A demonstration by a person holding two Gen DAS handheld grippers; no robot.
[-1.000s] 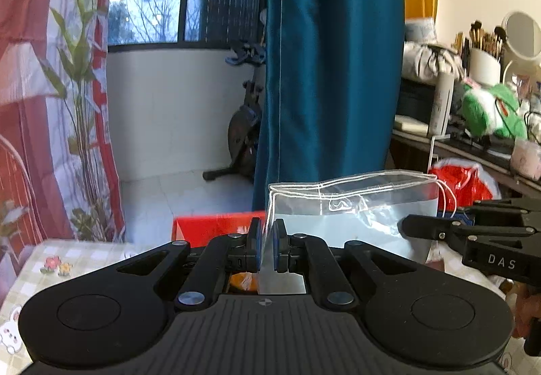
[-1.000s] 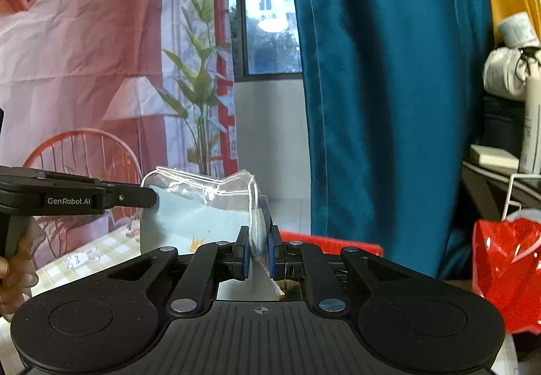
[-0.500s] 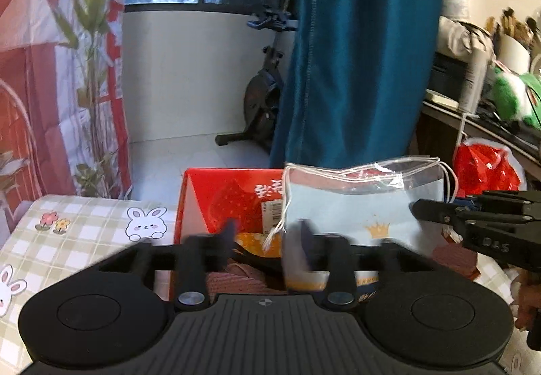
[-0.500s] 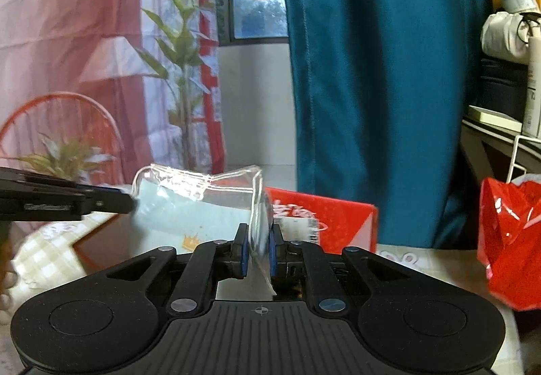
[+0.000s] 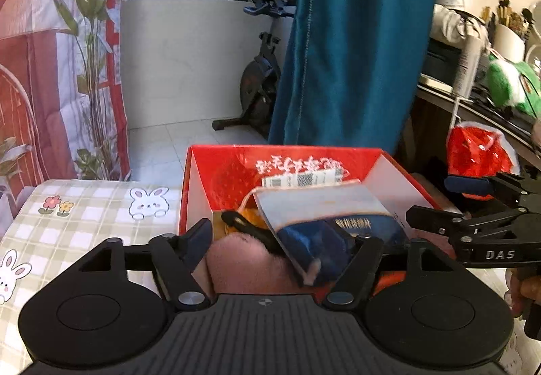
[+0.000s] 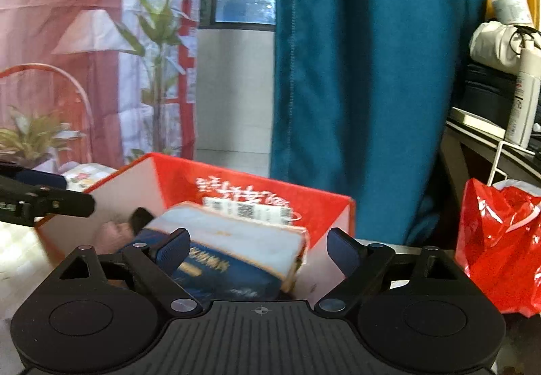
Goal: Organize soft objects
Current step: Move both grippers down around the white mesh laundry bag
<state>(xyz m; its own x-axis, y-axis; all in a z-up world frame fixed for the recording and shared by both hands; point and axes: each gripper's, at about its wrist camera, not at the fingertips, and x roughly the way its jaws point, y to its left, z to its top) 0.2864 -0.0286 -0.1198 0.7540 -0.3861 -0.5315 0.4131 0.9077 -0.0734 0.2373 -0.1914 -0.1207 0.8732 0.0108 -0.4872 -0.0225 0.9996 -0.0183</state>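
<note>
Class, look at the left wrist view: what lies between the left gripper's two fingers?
The left gripper stands open, having just opened. Between its fingers lie a pink plush item and the blue-and-white packet, inside the red box.

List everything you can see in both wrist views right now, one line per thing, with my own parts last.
red box: one, red with white inner walls, open, on the table.
clear pouch: one, see-through with blue contents, lying tilted in the box, free of both grippers.
pink soft item: one, pink, in the box under the pouch.
orange item: one, partly hidden in the box.
tablecloth: one, checked with rabbits.
red plastic bag: one, right of the table.
teal curtain: one, behind the box.
exercise bike: one, black, by the window.
left gripper: fingers just opened, nothing pressed.
right gripper: fingers just opened, pouch released.
hand: one, on the right gripper's handle.
</note>
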